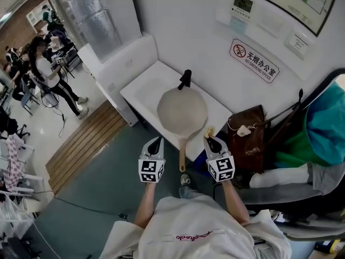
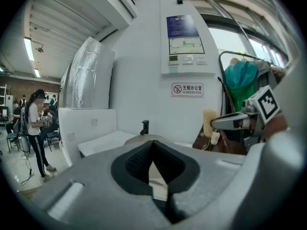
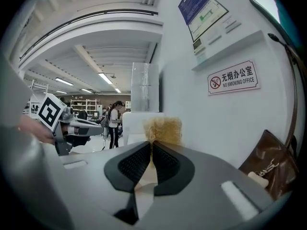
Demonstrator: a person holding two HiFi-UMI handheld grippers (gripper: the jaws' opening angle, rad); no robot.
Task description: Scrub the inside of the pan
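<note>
A round grey pan [image 1: 182,109] lies on the white sink unit [image 1: 143,88], its wooden handle [image 1: 183,154] pointing toward me. The black faucet [image 1: 185,80] stands just behind the pan. My left gripper [image 1: 155,143] hangs left of the handle, apart from it, with its jaws shut and nothing between them [image 2: 152,147]. My right gripper [image 1: 211,140] is right of the handle and shut on a yellowish scrubber [image 1: 209,130]. The scrubber [image 3: 163,130] sticks out past the right gripper's tips [image 3: 151,145]. In the left gripper view, the pan's rim [image 2: 144,139] shows beyond the jaws.
A brown bag [image 1: 248,139] stands right of the sink. A chair with teal cloth [image 1: 323,128] is farther right. The wall behind carries a no-smoking sign [image 1: 254,61]. A tall white cabinet [image 1: 121,63] adjoins the sink's left side. People [image 1: 48,74] stand far left.
</note>
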